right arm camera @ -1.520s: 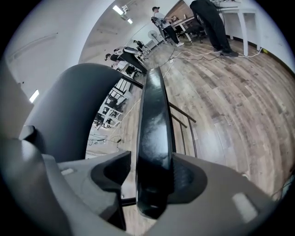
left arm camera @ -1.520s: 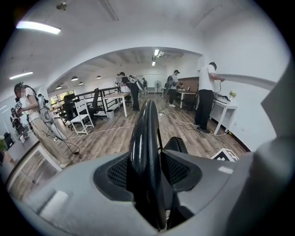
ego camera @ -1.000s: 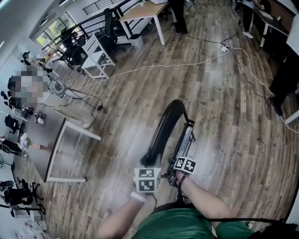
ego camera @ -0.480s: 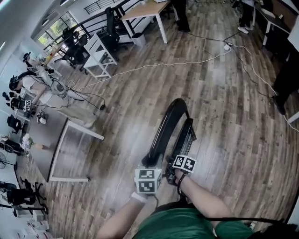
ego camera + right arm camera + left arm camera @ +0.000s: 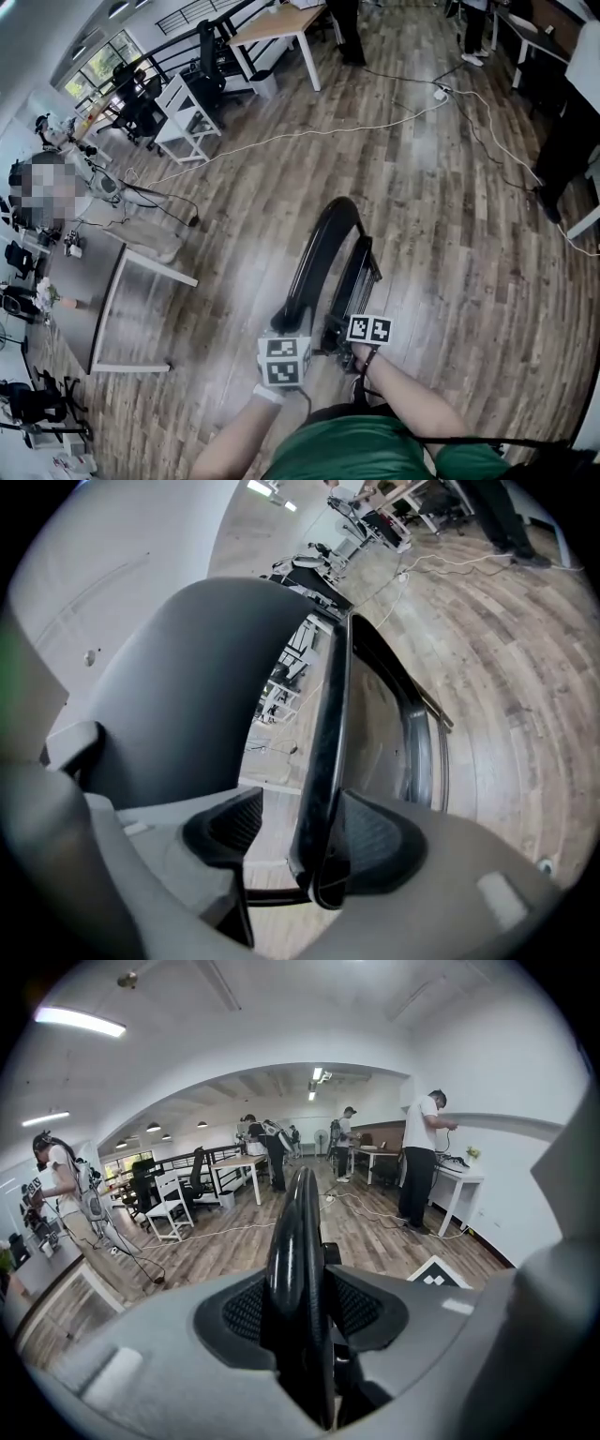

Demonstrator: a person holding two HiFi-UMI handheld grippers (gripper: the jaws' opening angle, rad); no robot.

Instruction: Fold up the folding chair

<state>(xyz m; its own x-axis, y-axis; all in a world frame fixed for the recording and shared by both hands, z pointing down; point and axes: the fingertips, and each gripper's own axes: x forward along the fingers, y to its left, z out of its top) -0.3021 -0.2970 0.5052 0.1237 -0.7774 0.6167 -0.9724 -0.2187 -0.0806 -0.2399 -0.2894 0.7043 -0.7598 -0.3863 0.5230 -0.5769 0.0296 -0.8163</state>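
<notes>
The black folding chair [image 5: 323,248] stands on the wooden floor, seen edge-on, its curved back and its seat close together. My left gripper [image 5: 286,328] is shut on the curved black frame [image 5: 298,1232], with both pads pressed against it. My right gripper [image 5: 343,343] is at the seat side of the chair. In the right gripper view a thin black panel edge [image 5: 333,724] runs between the opening jaws of the right gripper [image 5: 300,832]. The edge lies against one pad [image 5: 375,841], and a clear gap separates it from the other.
A white-framed table [image 5: 112,291] stands to the left. White cables [image 5: 309,131] trail across the floor beyond the chair. At the back are white chairs [image 5: 183,117], a wooden table [image 5: 272,28] and standing people [image 5: 419,1162].
The head view has shifted slightly. The chair and both grippers keep their places.
</notes>
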